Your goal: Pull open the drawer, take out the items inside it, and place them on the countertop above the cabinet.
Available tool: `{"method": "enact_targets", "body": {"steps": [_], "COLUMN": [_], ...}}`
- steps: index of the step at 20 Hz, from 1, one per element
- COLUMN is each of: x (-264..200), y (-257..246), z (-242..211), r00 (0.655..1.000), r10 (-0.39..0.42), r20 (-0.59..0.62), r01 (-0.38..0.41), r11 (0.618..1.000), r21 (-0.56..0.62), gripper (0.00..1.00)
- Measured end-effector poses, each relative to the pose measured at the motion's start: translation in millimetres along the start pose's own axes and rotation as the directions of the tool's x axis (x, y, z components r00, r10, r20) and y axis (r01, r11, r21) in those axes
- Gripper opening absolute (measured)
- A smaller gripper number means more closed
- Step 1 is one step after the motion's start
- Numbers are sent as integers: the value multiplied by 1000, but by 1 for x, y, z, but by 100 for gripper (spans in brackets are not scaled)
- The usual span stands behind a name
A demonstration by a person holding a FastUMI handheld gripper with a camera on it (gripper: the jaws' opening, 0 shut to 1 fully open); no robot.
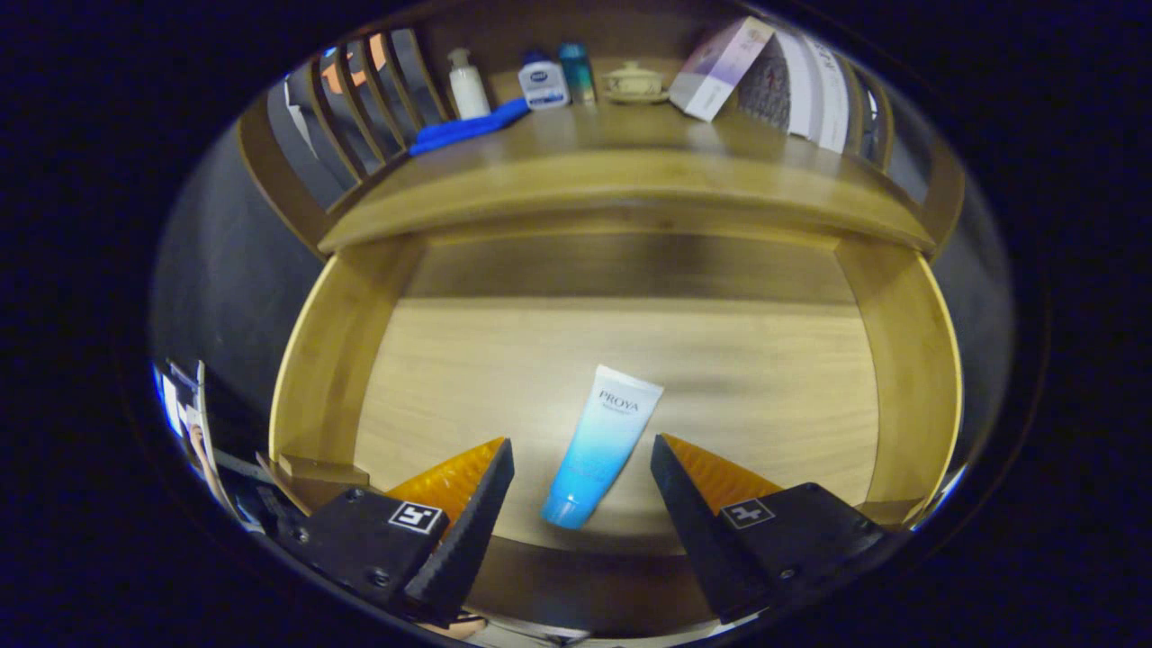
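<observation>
The wooden drawer [333,360] is pulled out below me, its pale floor showing. A blue-and-white tube [601,444] lies flat on that floor, cap end toward me, slightly slanted. My gripper [582,443] hovers above it with the fingers spread wide, one on each side of the tube's lower half and not touching it. Beyond the drawer runs the cabinet's countertop [630,171].
On the countertop stand a white pump bottle [467,84], a blue cloth [468,127], a white-and-blue bottle [544,80], a teal bottle [576,70], a small lidded ceramic dish [634,83] and a leaning box [720,67]. Slatted wooden rails [360,99] flank it.
</observation>
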State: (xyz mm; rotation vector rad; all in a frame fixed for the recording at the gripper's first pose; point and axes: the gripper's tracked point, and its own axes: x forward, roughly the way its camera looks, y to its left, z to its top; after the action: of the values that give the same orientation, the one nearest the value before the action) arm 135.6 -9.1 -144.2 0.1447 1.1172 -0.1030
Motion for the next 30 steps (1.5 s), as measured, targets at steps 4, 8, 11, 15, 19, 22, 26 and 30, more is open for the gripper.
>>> {"method": "enact_targets", "body": {"steps": [4,8,11,15,19,22,26,30], "x": [16,26,28,29,23,2,-35,-73], "y": [-5,-7,-11,-12,-16,-15,-15,-9], "z": [-9,-20,-19,-20,-15,-4,17,46], "r00": [988,973,968,969,977,987,996,998], "r10": [-74,-75,-88,-95,-98,-91,-80,-58], "r20": [-137,-218,-235,-230,-191,-129,-51,35], "r01": [78,90,102,106,107,95,80,58], "r11": [997,994,994,994,993,995,997,998], "r21": [26,59,47,37,40,27,6,-9], "gripper": [93,83,74,52,45,42,42,42]}}
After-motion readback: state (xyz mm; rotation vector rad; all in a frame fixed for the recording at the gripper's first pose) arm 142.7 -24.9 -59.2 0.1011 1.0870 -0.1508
